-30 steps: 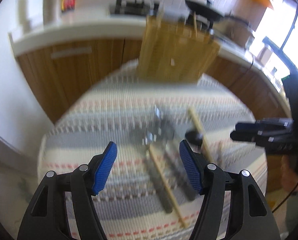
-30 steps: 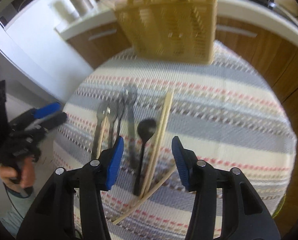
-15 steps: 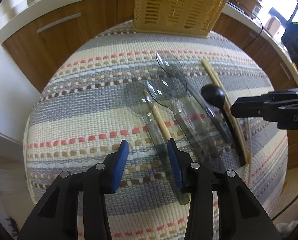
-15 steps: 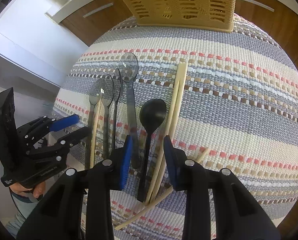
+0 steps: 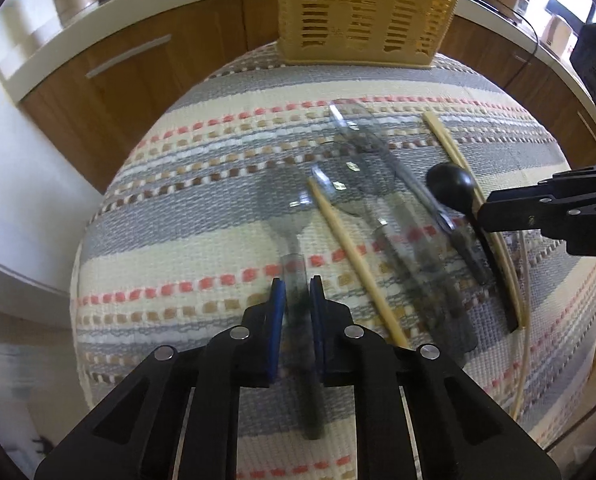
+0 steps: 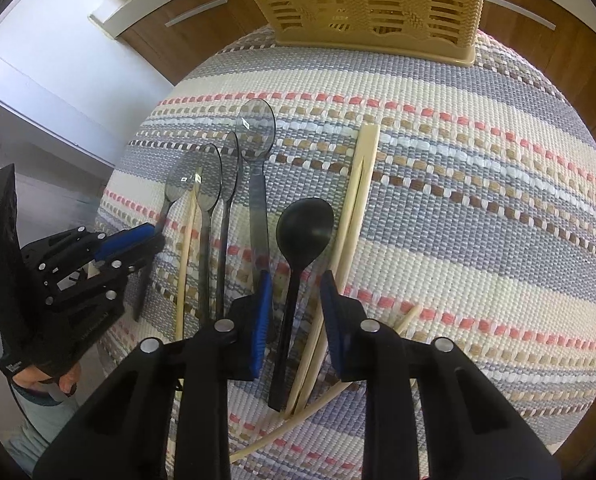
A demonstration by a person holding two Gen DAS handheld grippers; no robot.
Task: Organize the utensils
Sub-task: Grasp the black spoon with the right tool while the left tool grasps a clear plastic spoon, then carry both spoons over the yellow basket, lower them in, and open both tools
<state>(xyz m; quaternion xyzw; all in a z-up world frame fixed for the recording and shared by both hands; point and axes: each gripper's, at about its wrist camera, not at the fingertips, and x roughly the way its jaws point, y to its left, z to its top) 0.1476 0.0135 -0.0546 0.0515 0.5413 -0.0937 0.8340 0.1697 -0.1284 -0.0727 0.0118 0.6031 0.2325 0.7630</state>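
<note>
Blue-padded left hand-held gripper [image 5: 297, 300] closing on clear spoon [image 5: 292, 240]; right [image 6: 294, 300] closing astride black spoon [image 6: 302, 236].

On the mat [image 6: 478, 208] the utensils lie side by side, handles toward the cameras. From left: four clear spoons [image 6: 254, 136] with a chopstick [image 6: 186, 256] among them, then the ladle [image 6: 304, 228], then a chopstick pair [image 6: 358, 196] just beside it. The basket [image 6: 378, 0] stands behind them at the mat's far edge, before the cabinets [image 5: 146, 64].
</note>
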